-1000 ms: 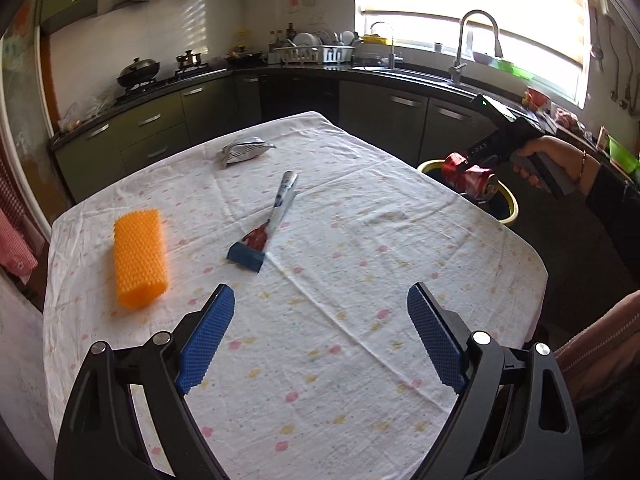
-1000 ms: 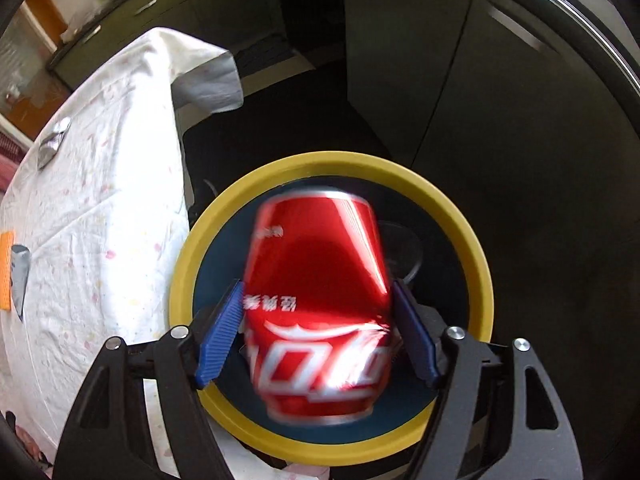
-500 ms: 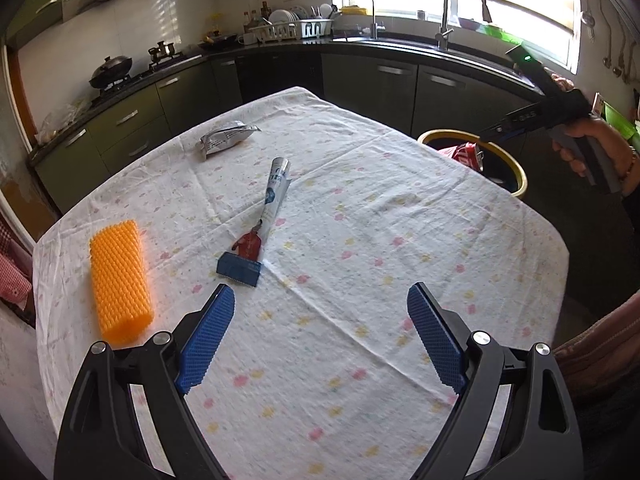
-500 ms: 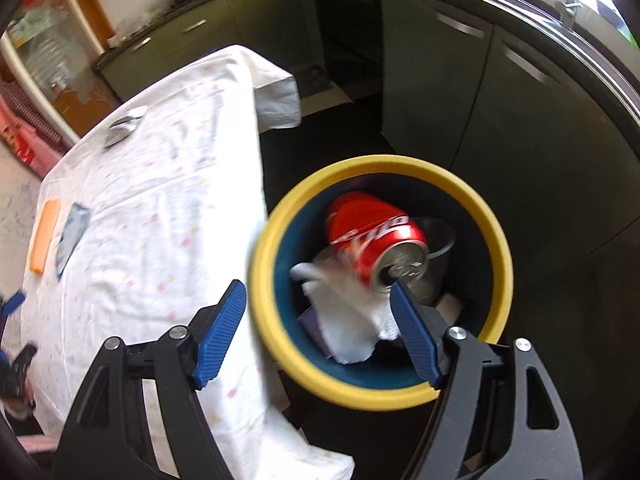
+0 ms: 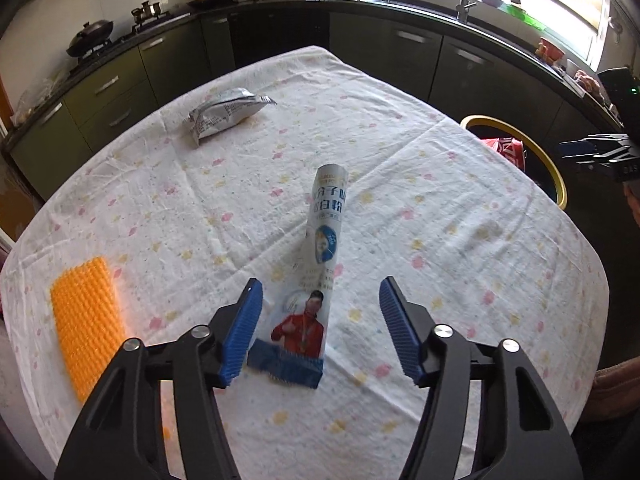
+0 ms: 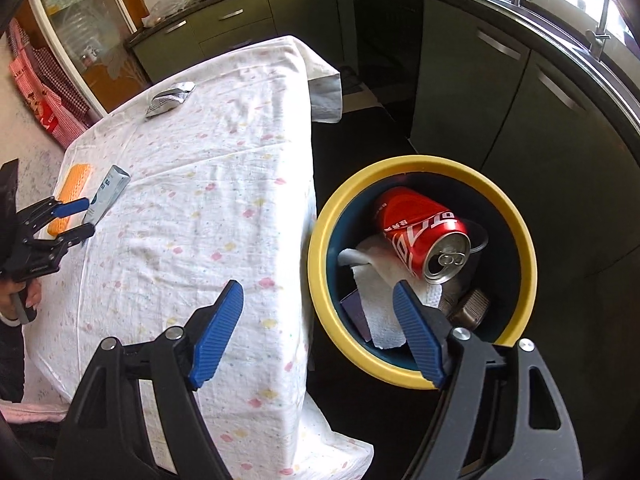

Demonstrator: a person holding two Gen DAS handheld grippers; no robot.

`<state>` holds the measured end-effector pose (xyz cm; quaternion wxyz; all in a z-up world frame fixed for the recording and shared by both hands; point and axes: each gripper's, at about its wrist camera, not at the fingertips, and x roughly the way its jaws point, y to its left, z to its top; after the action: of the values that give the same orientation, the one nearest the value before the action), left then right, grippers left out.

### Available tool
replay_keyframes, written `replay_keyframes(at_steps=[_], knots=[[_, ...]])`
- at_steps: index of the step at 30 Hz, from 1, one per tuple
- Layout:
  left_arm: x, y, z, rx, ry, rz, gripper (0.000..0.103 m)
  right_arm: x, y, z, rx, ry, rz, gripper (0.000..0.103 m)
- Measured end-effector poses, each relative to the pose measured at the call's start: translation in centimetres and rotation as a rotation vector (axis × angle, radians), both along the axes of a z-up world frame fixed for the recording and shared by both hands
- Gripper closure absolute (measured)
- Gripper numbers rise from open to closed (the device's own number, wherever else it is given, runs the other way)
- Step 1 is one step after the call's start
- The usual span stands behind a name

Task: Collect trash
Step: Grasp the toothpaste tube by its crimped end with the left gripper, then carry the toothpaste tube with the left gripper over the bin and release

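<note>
The left gripper [image 5: 320,326] hangs low with jaws wide astride the toothpaste tube's [image 5: 320,264] blue end on the tablecloth [image 5: 460,240], while the right gripper [image 6: 318,330], also spread and empty, tilts down over the yellow-rimmed bin [image 6: 524,248] holding the red can [image 6: 420,232].

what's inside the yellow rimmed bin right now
Inside the bin: a red soda can lying on crumpled white paper, plus a dark ridged object. Whatever lies beneath them is hidden.
</note>
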<state>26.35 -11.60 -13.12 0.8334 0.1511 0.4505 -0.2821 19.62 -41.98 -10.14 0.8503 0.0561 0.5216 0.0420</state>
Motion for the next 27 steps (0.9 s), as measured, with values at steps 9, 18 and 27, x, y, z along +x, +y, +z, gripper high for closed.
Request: replay_keyframes(at_steps=[9,18,27], knots=[[0.7,-1.0,-0.9,0.024,0.008,0.004,0.069,-0.4,0.4,-0.4,0.014,0.010,0.016,0.030],[-0.8,-0.8,0.0,0.005,-0.006,0.005,0.080,-1.0,0.5,-0.6,0.025,0.009,0.016,0.030],[-4.3,-4.2,4.0,-0.033,-0.062,-0.099,0.080,-2.0,-0.8,-0.6,0.036,-0.009,-0.012,0.030]])
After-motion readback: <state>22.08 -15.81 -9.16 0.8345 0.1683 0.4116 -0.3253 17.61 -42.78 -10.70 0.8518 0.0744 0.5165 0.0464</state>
